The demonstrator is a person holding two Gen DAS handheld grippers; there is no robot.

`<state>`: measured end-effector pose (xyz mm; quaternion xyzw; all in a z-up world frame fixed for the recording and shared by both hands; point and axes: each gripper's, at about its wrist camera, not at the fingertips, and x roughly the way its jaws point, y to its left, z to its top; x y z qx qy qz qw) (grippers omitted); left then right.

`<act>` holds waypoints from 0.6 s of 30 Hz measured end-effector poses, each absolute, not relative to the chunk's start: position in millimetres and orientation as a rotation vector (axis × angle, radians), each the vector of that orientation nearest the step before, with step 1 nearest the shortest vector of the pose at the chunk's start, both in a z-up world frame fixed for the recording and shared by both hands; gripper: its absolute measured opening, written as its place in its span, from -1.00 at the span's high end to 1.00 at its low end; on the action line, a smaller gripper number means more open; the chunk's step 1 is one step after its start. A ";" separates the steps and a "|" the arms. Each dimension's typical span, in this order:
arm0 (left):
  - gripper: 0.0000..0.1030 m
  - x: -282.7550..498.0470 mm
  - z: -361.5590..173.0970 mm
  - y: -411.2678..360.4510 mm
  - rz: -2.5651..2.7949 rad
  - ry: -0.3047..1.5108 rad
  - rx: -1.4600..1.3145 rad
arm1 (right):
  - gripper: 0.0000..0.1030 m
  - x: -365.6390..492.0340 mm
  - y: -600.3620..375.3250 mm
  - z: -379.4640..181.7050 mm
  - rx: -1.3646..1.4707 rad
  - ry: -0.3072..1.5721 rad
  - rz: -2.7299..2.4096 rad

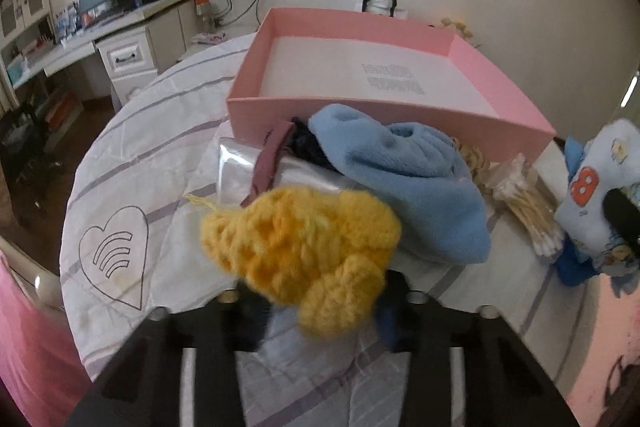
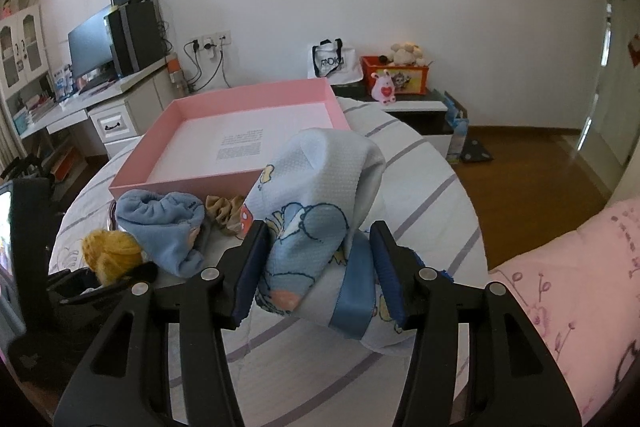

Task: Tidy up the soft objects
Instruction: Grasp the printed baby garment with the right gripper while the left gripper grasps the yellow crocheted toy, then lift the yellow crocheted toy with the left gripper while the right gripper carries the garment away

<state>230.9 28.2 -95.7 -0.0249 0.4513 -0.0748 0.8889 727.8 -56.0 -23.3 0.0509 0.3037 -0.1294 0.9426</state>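
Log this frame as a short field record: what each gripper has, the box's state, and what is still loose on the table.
left gripper: shut on yellow crocheted piece
right gripper: shut on printed blue cloth
pink box: open, nothing inside, only a printed sheet on its floor
loose on table: blue fleece item, tan scrunchie, clear plastic packet, pack of cotton swabs
progress: no soft item in the box yet

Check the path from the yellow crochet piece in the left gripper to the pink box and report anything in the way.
The blue fleece item and the clear plastic packet lie between the yellow crochet piece and the pink box, against its near wall. The box interior looks empty.
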 end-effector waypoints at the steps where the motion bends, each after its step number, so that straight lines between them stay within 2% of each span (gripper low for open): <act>1: 0.35 231.7 -93.9 33.4 -0.165 0.940 -0.060 | 0.04 727.1 -56.3 -23.0 0.106 0.619 -0.265; 18: 0.38 176.0 -49.1 47.6 -0.162 0.797 0.005 | 0.04 696.6 -42.2 2.9 0.089 0.530 -0.273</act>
